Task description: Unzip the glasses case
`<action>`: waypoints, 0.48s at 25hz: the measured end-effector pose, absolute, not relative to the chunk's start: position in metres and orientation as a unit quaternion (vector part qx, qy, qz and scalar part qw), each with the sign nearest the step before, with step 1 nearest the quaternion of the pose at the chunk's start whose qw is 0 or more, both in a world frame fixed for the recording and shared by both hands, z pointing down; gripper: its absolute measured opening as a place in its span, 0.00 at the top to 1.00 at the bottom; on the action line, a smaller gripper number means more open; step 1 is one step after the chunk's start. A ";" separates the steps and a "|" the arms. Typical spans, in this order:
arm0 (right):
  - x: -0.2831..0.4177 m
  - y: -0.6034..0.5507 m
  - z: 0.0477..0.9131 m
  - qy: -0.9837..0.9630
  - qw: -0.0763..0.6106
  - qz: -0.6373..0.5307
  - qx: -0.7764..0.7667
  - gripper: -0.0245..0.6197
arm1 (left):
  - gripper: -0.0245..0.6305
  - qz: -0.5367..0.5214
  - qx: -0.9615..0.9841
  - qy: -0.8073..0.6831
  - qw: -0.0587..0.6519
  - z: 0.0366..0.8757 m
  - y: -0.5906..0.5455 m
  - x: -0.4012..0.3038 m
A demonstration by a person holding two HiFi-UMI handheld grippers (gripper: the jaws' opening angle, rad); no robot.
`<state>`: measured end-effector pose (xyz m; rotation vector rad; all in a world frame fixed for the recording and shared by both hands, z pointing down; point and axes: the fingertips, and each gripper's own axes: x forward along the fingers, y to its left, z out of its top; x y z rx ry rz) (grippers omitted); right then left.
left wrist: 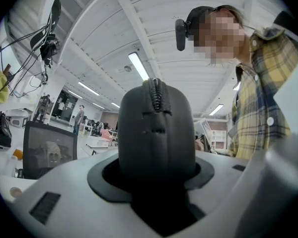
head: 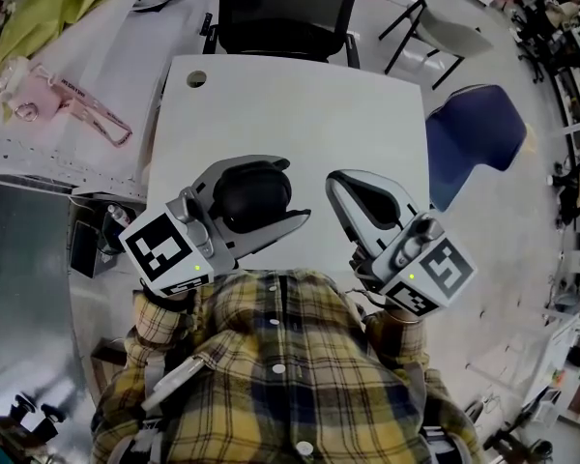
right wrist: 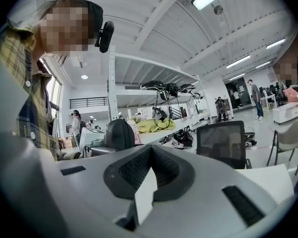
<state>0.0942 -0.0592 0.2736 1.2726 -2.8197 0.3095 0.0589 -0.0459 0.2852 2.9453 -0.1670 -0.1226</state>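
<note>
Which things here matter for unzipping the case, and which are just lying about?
In the job: glasses case, its zip, left gripper gripping it, right gripper shut, empty.
Lying about: black chair, blue chair, pink item, green cloth.

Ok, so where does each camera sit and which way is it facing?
Head view: on the person's head, looking steeply down at the white table; plaid shirt, left gripper and right gripper show.
Left gripper view: on the left gripper, looking along its jaws, closed on the glasses case; shirt at right.
Right gripper view: on the right gripper, looking along shut jaws toward a black chair; shirt at left.
Shared: head and left gripper views both show the glasses case.
</note>
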 end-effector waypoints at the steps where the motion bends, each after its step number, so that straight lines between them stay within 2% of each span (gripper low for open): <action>1: 0.094 -0.060 0.274 -0.907 0.016 0.101 0.410 0.96 | 0.59 -0.040 0.993 -0.056 0.094 0.286 -0.046 0.059; 12: 0.096 -0.064 0.281 -0.903 0.017 0.106 0.416 0.96 | 0.58 -0.038 0.993 -0.056 0.095 0.287 -0.049 0.060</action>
